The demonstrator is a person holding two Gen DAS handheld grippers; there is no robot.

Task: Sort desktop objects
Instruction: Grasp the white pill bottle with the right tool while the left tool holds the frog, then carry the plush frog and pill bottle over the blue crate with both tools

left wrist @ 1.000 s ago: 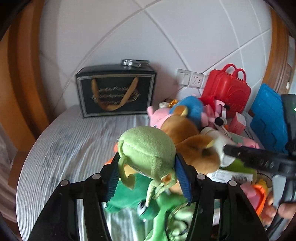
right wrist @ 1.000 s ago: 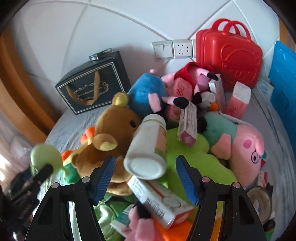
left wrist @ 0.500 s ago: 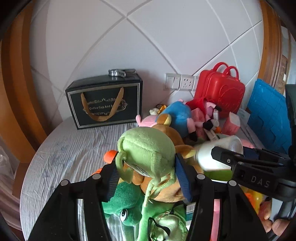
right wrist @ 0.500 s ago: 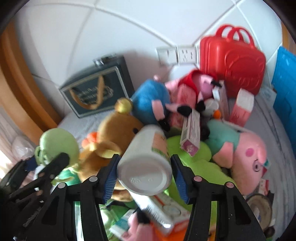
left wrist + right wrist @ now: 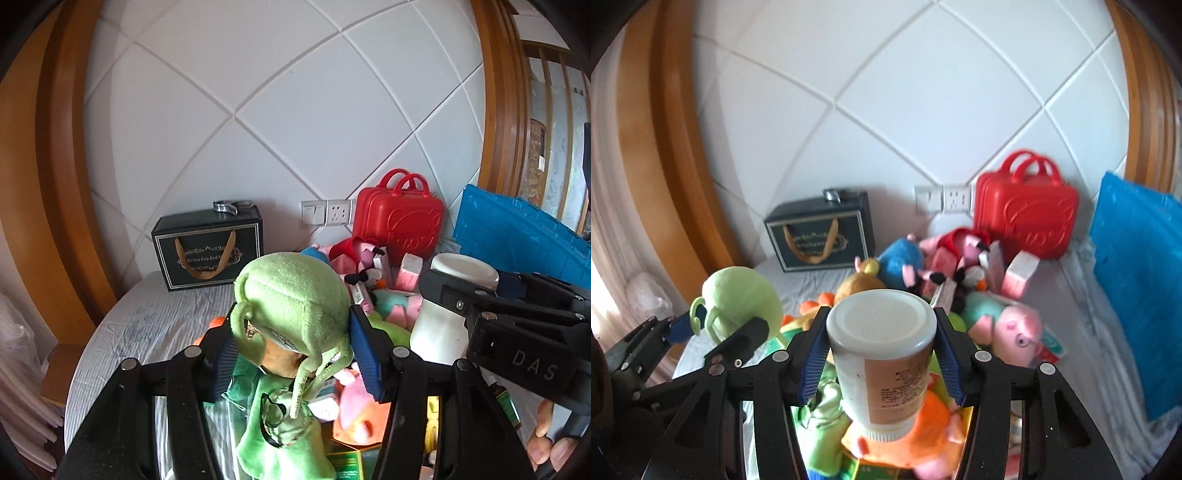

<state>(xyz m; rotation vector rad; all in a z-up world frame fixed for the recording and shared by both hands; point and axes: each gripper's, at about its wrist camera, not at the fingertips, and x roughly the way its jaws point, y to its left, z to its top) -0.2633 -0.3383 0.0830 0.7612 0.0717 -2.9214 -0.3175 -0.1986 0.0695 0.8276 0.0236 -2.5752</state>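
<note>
2 grippers, each loaded w/ 1 item. Left gripper (image 5: pixel 291 350): blue pads clamped on 1 green plush ball (image 5: pixel 293 295), stringy legs + tag dangling below, held up above the pile. Right gripper (image 5: pixel 881 354): pads squeezed on 1 white bottle (image 5: pixel 882 350), base toward cam, cap end pointing down, label text facing cam; also lifted above the pile. Grippers side by side, both level & aimed at the back wall; in left wrist view the right one sits just right of the plush, bottle upright-ish in it, person's fingers (image 5: pixel 546 439) at the lower right edge. Under the grippers: 1 pale green plush (image 5: pixel 280 446) lying on the grey striped cloth (image 5: pixel 147 332), 1 orange/pink plush (image 5: pixel 923 432) directly beneath the bottle. Mid pile, tight & overlapping: 1 brown bear (image 5: pixel 858 286), 1 blue plush (image 5: pixel 901 262), 1 pink pig w/ teal body (image 5: pixel 1008 325), 1 red-dressed pink plush (image 5: pixel 960 247), at least 2 pink/white cartons (image 5: pixel 1019 275); exact toy count unclear, pile hides some. Held plush blocks most of the pile in left view; bottle blocks pile centre in right view. Far, along wall: 1 dark gift bag (image 5: pixel 210 251) w/ gold handle, metal item on top, well left of pile; 1 red mini suitcase (image 5: pixel 400 218) behind pile; 1 blue crate (image 5: pixel 524 236) at right; 2 wall plates, switch + socket (image 5: pixel 325 212), between bag & suitcase.
</note>
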